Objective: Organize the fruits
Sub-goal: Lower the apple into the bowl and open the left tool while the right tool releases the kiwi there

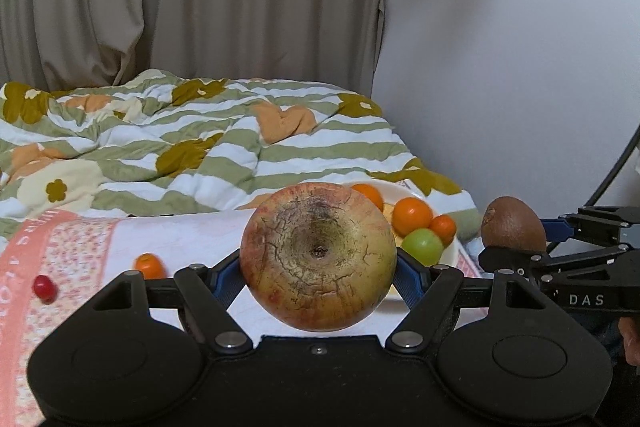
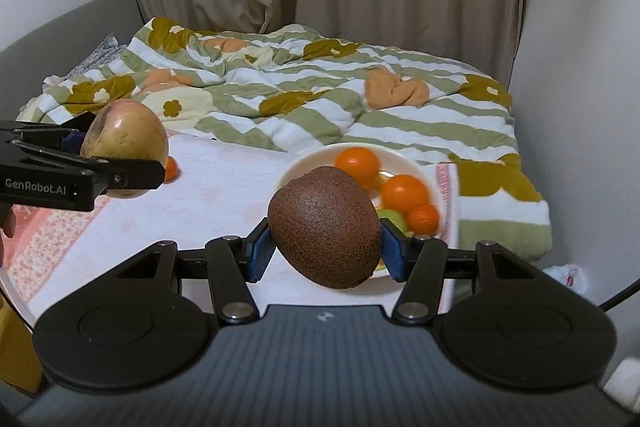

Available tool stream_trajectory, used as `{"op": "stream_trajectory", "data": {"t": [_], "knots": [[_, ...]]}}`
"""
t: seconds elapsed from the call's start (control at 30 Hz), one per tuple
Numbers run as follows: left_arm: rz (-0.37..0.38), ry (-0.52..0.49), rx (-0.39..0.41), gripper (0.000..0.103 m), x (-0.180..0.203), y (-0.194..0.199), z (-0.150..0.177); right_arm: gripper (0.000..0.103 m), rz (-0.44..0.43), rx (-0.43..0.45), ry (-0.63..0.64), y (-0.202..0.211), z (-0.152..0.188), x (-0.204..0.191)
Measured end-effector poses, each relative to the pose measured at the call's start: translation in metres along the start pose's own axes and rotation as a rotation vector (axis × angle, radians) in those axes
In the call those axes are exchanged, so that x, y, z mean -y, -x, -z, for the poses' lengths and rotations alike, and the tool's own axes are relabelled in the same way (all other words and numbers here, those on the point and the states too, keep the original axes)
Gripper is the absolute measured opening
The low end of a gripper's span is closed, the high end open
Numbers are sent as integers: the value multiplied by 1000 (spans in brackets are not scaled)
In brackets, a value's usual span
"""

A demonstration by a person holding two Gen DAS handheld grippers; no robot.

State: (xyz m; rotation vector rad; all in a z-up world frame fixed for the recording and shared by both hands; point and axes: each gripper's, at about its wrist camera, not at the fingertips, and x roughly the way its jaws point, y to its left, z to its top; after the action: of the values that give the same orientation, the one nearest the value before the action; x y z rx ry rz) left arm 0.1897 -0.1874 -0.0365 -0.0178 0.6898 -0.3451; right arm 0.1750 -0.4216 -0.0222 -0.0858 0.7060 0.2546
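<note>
Above a cloth-covered table [image 2: 208,203], the left gripper [image 1: 319,269] clasps an apple [image 1: 319,255] and the right gripper [image 2: 325,241] a kiwi [image 2: 325,227], each fruit hiding part of the white plate [image 2: 304,163] (oranges and one green fruit aboard).

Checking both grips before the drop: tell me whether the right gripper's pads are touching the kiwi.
Touching. The right wrist view shows the right gripper with a blue pad pressed against each side of the kiwi, lifted off the cloth.
</note>
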Motion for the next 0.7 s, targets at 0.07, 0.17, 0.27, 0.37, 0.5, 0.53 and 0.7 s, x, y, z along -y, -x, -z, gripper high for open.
{"op": "stream_trajectory", "data": {"t": [0.07,0.17,0.27,0.37,0.5,0.53,0.7], "knots": [[2,-4,-7,79,8,-11,-5,70,0,-1,-3,-4,-1,12],[9,-18,-23,79,19,-32,-13,70,7,-4,-17,-11,-3,29],[17,-30,-42,79,26,-53,-21,70,12,-12,-38,-21,-4,43],[35,-46,-60,79,29,-76,-29,70,28,-22,-56,-32,-5,53],[58,-81,-87,79,33,-107,-35,70,49,-35,-83,-45,-6,65],[61,-91,-94,79,34,-114,-36,70,52,-41,-89,-48,-6,68],[92,-119,-133,79,36,-152,-37,70,65,-70,-114,-67,-6,75]]}}
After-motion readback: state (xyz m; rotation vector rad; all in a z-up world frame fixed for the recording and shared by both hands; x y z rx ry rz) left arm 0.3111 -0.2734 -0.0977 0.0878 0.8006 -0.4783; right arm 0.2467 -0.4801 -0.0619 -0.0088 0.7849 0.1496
